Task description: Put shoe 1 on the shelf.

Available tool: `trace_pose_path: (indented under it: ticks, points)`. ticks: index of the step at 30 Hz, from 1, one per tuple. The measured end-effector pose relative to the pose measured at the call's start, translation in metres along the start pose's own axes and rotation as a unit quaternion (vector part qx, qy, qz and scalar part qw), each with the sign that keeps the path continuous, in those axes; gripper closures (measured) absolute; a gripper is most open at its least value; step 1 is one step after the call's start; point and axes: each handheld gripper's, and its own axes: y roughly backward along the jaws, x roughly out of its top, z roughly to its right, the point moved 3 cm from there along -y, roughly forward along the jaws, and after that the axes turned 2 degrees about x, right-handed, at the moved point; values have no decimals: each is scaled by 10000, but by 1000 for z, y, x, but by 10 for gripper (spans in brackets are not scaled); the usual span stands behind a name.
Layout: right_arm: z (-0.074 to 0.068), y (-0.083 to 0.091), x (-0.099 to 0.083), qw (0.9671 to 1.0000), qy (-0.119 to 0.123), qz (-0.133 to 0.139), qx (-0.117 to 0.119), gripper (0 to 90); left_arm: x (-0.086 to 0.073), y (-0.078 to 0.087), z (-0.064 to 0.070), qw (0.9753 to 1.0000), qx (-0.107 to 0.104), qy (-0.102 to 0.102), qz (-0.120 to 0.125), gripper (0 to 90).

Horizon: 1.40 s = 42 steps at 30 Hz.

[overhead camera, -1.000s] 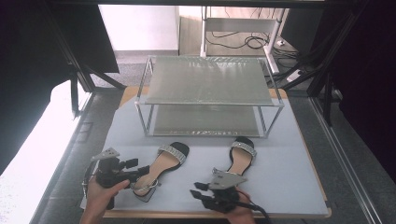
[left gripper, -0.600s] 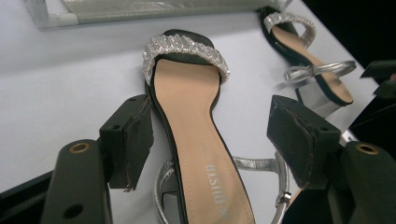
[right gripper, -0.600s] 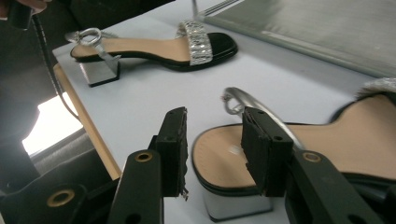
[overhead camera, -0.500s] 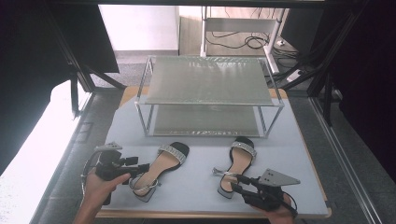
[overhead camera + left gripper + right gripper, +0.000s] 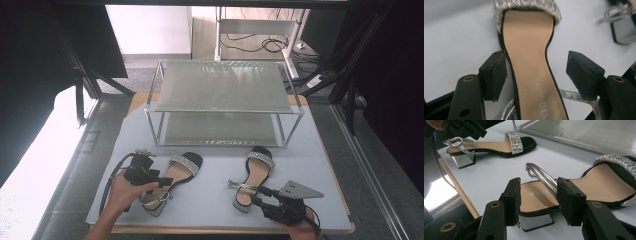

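A grey table (image 5: 210, 200) carries a two-tier metal rack (image 5: 225, 87) with mesh shelves at its far side. In front of the rack lie two black block-heeled sandals with sparkly toe bands, well apart. The left sandal (image 5: 172, 177) lies nearer the left edge, the right sandal (image 5: 254, 175) nearer the middle. The left gripper (image 5: 155, 179) hangs over the left sandal's insole (image 5: 529, 62), jaws wide apart, one on each side of the narrow waist, not touching it. The right gripper (image 5: 537, 200) sits at the right sandal's heel end, jaws apart either side of its silver ankle strap (image 5: 544, 178), no clear contact
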Motion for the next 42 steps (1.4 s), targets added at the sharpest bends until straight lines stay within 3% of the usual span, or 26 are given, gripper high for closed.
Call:
trace_pose_path:
  ticks: [4,11,15,20,24,26,31,33,34,35,37,42]
  points:
    - [-2,-2,-1,10000,12,-25,24,525,0,-15,2,9988,199,-105,-431,283]
    - [-4,-5,-2,10000,12,-61,42,514,-2,-29,5,9963,379,-71,-774,304]
    - [-4,-5,-2,10000,6,-72,32,513,-5,-38,10,9946,675,37,-781,382]
    - [-4,-5,-3,10000,-3,-69,11,512,-5,-37,10,9945,719,128,-752,406]
    - [-4,-5,-3,10000,5,-61,-9,513,-5,-36,7,9954,657,205,-663,426]
    - [-3,-4,-2,10000,-13,-53,-13,512,-5,-33,3,9967,513,297,-549,430]
    - [-2,-4,-2,10000,-21,-46,-40,512,-2,-27,1,9980,353,309,-431,433]
    - [-2,-4,-2,10000,-31,-36,-47,513,0,-23,2,9985,257,300,-370,434]
    - [-2,-4,-3,10000,-28,-50,-51,512,2,-17,2,9991,95,271,-314,435]
    - [-2,-4,-3,10000,-29,-51,-52,512,2,-17,2,9991,95,271,-314,435]
    - [-2,-4,-3,10000,-27,-56,-57,512,6,-8,5,9994,-135,228,-229,436]
    - [-2,-5,-3,10000,-34,-40,-79,514,12,3,10,9994,-290,106,-123,436]
